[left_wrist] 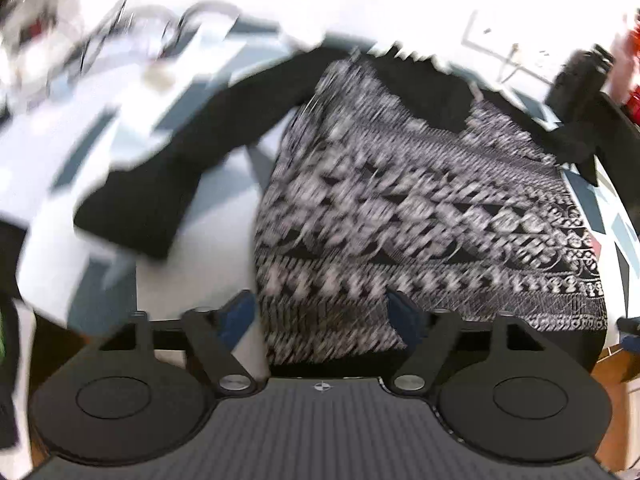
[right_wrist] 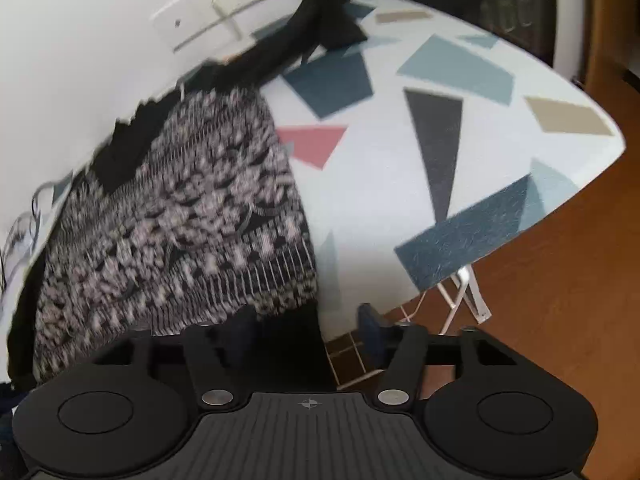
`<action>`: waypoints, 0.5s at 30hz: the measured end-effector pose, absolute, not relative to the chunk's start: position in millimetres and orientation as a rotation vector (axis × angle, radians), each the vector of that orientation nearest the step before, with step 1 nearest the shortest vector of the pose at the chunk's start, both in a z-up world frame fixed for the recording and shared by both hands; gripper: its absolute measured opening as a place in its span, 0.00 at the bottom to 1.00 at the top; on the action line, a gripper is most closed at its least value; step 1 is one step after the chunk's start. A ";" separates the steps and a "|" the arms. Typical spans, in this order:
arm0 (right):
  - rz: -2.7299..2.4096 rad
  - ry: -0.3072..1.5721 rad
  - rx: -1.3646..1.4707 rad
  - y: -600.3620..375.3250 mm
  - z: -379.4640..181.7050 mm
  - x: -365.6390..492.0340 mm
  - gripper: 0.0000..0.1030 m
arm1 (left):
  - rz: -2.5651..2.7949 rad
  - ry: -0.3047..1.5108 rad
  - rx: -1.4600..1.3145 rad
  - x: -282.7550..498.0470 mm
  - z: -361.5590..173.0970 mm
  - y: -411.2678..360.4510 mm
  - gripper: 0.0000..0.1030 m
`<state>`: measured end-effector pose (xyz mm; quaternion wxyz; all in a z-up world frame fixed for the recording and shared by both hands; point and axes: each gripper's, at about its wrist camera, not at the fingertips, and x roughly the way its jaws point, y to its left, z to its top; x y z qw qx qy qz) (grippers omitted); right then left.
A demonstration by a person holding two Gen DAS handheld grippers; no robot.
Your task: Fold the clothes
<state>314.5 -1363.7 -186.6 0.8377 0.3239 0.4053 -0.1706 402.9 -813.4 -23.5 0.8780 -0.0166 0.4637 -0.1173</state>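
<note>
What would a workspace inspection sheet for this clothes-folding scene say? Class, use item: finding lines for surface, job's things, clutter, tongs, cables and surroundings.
Surface: ironing board, white cover with coloured shapes.
Job's things: patterned black-and-white top with black sleeves, spread flat on the board; one sleeve lies out sideways.
Clutter: blurred wire items at the board's far end; cannot identify.
Tongs: left tongs open at the top's hem; right tongs open at the hem corner, by the board's edge.
Cables: nothing seen for certain.
Surroundings: white wall, wood floor, white folding legs under the board.
</note>
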 end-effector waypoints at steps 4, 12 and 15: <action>-0.394 0.698 0.719 -1369.8 -149.5 303.3 0.84 | -0.292 0.881 0.008 408.6 1.9 -843.7 0.96; -0.427 0.595 0.532 -1368.8 -94.8 302.6 0.99 | -0.298 0.948 0.058 434.0 -8.8 -898.8 0.98; -0.485 0.652 0.510 -1368.7 -92.6 305.9 0.99 | -0.269 0.985 0.085 440.9 -18.5 -914.0 0.98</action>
